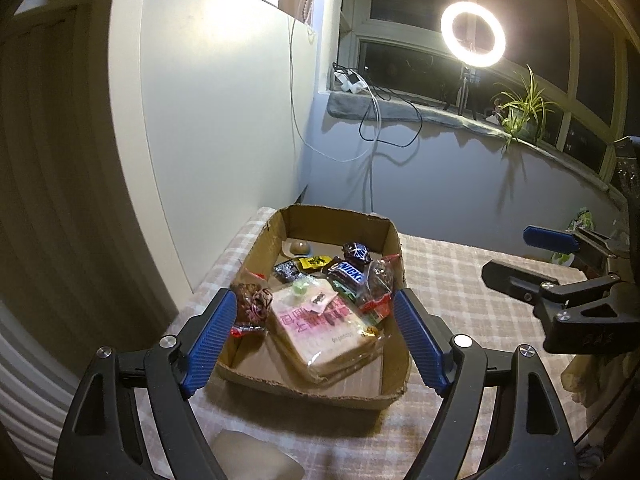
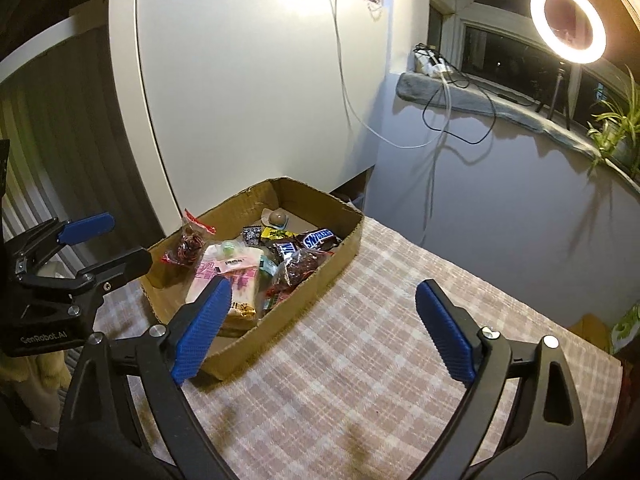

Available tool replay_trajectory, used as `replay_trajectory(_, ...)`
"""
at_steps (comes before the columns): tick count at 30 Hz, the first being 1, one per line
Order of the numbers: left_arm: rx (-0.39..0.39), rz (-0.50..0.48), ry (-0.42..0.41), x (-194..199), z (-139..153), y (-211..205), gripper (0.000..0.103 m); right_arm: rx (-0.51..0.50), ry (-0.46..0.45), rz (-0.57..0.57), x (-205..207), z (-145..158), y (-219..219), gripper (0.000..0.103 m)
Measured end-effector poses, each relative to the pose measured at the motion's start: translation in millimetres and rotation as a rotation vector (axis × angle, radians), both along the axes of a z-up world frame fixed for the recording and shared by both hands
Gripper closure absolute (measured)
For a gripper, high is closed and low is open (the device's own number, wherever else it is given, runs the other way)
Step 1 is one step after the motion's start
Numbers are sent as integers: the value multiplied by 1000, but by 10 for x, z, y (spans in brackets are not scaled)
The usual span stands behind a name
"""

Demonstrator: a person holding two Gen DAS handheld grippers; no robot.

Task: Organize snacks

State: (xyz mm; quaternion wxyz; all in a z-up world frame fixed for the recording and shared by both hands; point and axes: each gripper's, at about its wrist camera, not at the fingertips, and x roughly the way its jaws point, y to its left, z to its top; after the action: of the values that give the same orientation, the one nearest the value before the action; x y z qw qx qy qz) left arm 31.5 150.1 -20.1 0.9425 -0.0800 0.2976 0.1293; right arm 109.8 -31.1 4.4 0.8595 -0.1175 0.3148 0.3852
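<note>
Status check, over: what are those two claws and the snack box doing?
Left gripper open, empty. Right gripper open, empty. Cardboard box full of snacks. Nothing blocking.

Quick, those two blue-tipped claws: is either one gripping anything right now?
Left hand-held gripper: open, holding nothing, hovering by the cardboard box.
Right hand-held gripper: open, empty, above the checked cloth.

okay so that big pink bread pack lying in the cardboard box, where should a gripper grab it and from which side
Probably take the bread pack across its two long edges, coming down from above with the left gripper, whose open jaws already frame it. It lies flat and slightly tilted on the box floor, with sweets crowding its far end, so the near half is freest.
</note>
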Motion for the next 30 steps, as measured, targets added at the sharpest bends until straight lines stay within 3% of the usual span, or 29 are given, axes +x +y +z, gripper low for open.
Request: replay_trajectory(30,15,2,0,-69,17,-95,22,0,7,-6,-104,-36,-94,6)
